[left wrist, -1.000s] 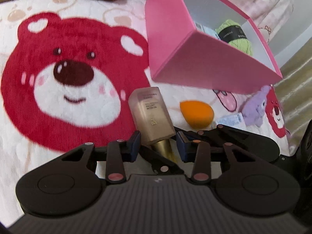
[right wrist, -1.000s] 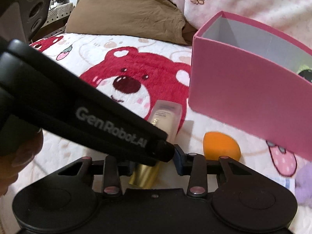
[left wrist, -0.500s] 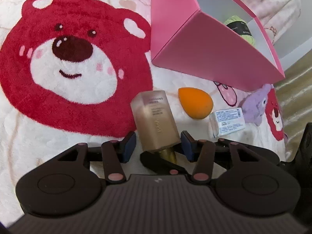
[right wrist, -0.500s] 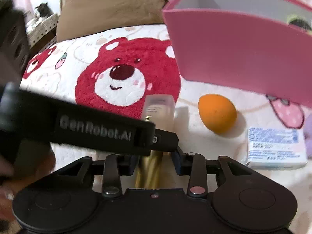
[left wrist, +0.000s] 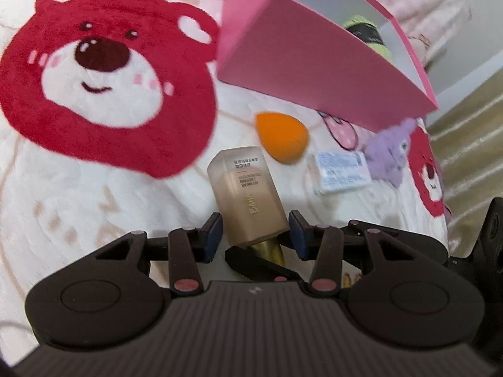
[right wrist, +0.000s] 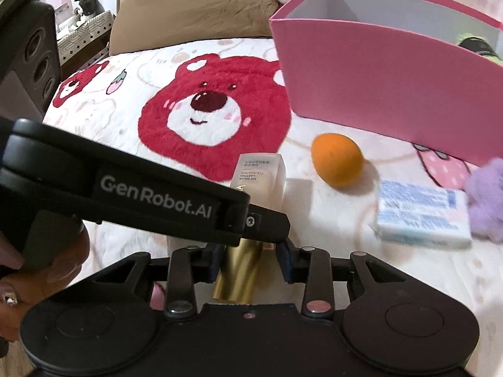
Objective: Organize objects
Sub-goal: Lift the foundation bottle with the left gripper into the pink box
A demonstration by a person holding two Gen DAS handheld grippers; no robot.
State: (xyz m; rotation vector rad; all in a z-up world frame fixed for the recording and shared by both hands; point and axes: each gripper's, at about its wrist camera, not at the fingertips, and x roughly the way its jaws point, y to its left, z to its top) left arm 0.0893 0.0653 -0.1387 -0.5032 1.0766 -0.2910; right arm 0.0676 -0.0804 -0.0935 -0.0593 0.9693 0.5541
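Observation:
A frosted beige foundation bottle (left wrist: 248, 194) with a gold cap is held tilted above the blanket, base pointing away. My right gripper (right wrist: 250, 257) is shut on the gold cap, its jaws still closing. One of its fingers (left wrist: 261, 264) shows under the cap in the left wrist view. My left gripper (left wrist: 256, 231) stands open around the bottle's body, with a thin gap at the right pad. Its finger (right wrist: 157, 194) crosses the right wrist view and hides part of the bottle (right wrist: 261, 172). The pink box (left wrist: 314, 72) (right wrist: 393, 94) stands open beyond, with a green yarn ball (left wrist: 367, 34) inside.
On the bear-print blanket (left wrist: 103, 78) lie an orange sponge (left wrist: 281, 133) (right wrist: 338, 160), a white and blue packet (left wrist: 341, 169) (right wrist: 421, 213) and a purple plush (left wrist: 389, 154). A brown pillow (right wrist: 188, 9) lies behind. A person's hand (right wrist: 63, 267) grips the left handle. The bed edge runs along the right.
The left jaws have spread slightly off the bottle. Both grippers have shifted with the bottle, so the white packet and more of the blanket in front of the box now show.

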